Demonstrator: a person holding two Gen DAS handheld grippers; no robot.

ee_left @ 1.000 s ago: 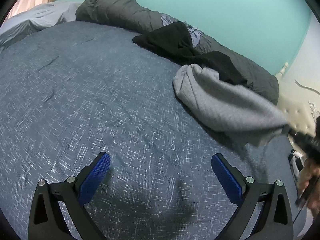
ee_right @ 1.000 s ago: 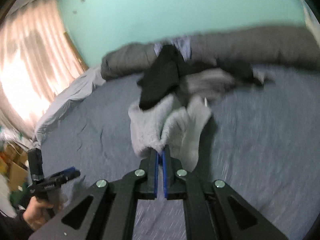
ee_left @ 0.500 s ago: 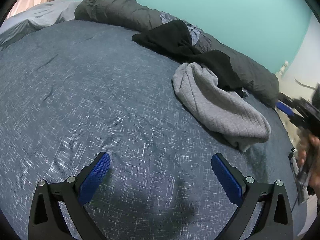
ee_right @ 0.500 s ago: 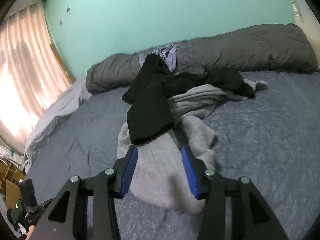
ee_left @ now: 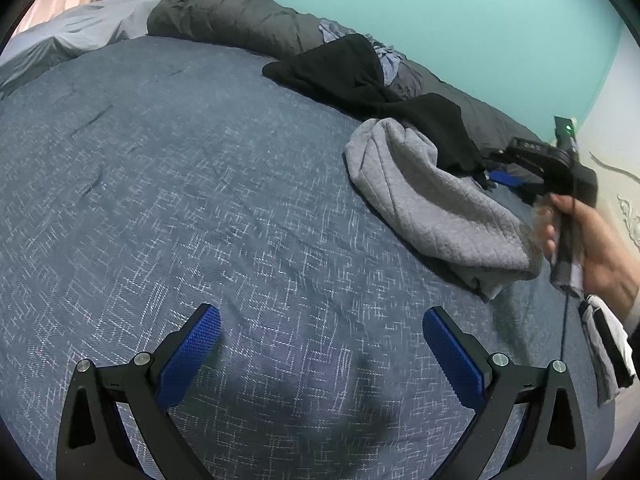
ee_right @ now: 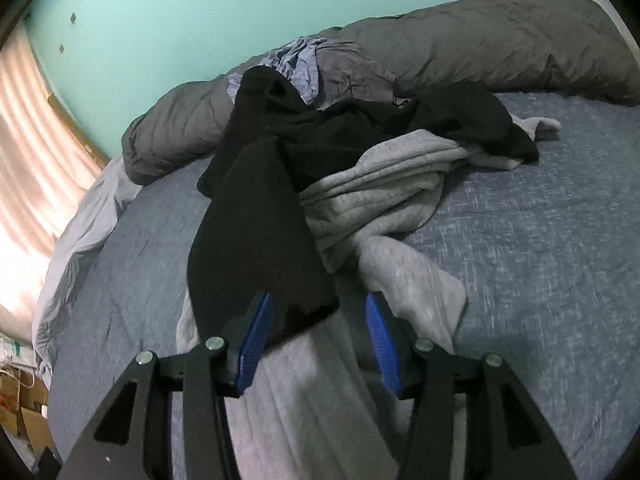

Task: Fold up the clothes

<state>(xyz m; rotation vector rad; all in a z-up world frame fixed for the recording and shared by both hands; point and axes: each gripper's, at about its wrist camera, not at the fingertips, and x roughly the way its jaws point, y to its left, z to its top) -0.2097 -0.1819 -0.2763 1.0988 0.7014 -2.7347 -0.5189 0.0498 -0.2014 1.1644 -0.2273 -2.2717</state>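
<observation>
A grey knit garment (ee_left: 432, 208) lies crumpled on the blue bed cover (ee_left: 160, 200), its far end under a black garment (ee_left: 360, 76). In the right wrist view the black garment (ee_right: 256, 240) drapes over the grey garment (ee_right: 384, 200). My right gripper (ee_right: 318, 300) hovers low over both, jaws closing. The black garment's near end lies between the pads without being pressed. In the left wrist view a hand holds the right gripper (ee_left: 540, 160) at the pile's right end. My left gripper (ee_left: 320, 314) stands open above bare bed cover, holding nothing.
A rolled dark grey duvet (ee_right: 480, 40) runs along the teal wall behind the pile, with a light blue cloth (ee_right: 296, 60) on it. A pale sheet (ee_left: 72, 36) lies at the bed's far left. Curtains (ee_right: 24, 140) and cardboard boxes (ee_right: 24, 420) stand beyond the bed's edge.
My right gripper was shut on the lifted grey garment, then opened and let it drop onto the bed. It has moved in over the black garment's end. The left gripper stayed put.
</observation>
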